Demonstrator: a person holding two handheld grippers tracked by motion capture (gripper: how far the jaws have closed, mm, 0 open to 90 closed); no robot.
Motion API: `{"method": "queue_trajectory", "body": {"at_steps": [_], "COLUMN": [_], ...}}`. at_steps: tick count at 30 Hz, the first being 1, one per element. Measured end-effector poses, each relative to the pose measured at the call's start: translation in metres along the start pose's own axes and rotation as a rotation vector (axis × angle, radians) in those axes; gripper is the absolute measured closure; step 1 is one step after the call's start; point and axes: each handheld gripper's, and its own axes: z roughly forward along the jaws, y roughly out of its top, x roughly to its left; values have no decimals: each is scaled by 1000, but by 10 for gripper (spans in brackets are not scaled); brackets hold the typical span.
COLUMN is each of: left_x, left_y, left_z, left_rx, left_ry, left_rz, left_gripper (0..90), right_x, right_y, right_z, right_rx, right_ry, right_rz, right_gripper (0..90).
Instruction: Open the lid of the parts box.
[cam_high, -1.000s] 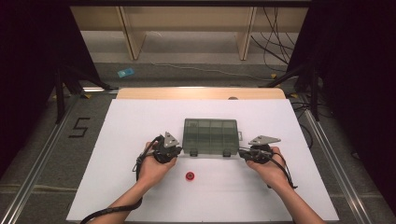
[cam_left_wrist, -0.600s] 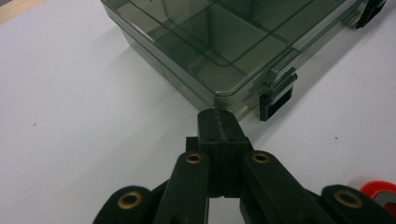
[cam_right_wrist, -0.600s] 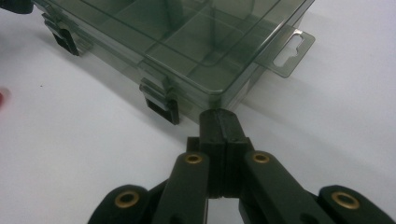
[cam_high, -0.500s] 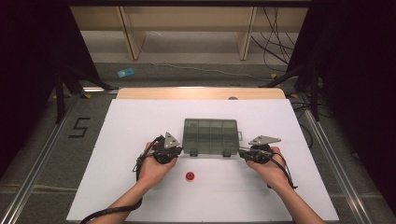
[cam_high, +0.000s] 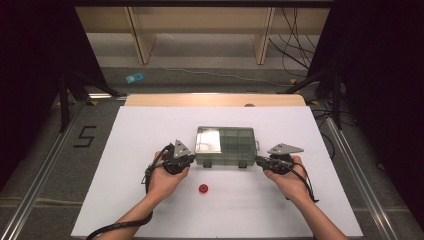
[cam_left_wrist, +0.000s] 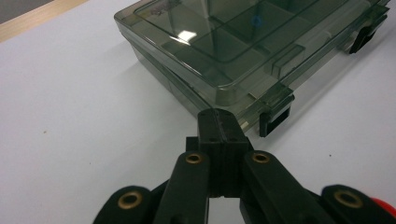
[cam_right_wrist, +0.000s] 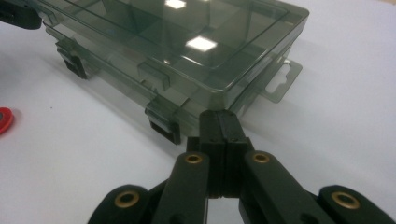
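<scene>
Item: white table (cam_high: 150, 130), matte and smooth, rectangular, with a pale wooden strip along its far edge; it bore a compartment box (cam_high: 226, 146) at its middle, between the two hands. The box was smoke-tinted clear plastic, shallow and rectangular with rounded corners, its flat glossy lid down over inner dividers, two dark latches (cam_right_wrist: 163, 125) on its near long side and a hang tab (cam_right_wrist: 280, 83) at one end. Left gripper (cam_left_wrist: 218, 122), black hard plastic with brass-coloured pivots, had its jaws pressed together on nothing, tips at the box's near left corner; right gripper (cam_right_wrist: 220, 122), the same make, likewise pressed together and empty, stood at the near right corner. A small red round piece (cam_high: 203, 189), disc-like, lay on the table nearer the person, apart from the box. Risks, as judged: the slick, light box would likely skate across the smooth table if pushed from one corner alone; closed tips might slip off the rounded corner; a latch could snap open abruptly and jolt the lid.
</scene>
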Motion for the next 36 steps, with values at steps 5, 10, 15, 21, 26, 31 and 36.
{"method": "queue_trajectory", "body": {"at_steps": [5, 10, 15, 21, 26, 31, 36], "left_x": [-1, -1, -2, -4, -4, -4, -1], "left_y": [0, 6, 11, 17, 22, 26, 30], "left_z": [1, 0, 1, 3, 4, 4, 3], "left_rx": [-34, -32, -57, -110, -129, -163, -179], "left_ry": [13, 22, 35, 54, 58, 62, 68], "left_rz": [-6, 31, 24, -20, -28, -49, -63], "left_gripper": [899, 899, 899, 900, 900, 900, 900], "right_x": [0, 1, 1, 2, 3, 3, 3], "right_y": [2, 4, 5, 8, 10, 13, 16], "right_z": [-2, -3, -4, -6, -4, -3, -3], "right_rx": [-39, -61, -83, -120, -161, -199, -226], "right_ry": [-15, -13, -25, -24, -44, -56, -64], "right_rz": [-3, -7, -17, -11, 0, 16, 15], "right_gripper": [900, 900, 900, 900, 900, 900, 900]}}
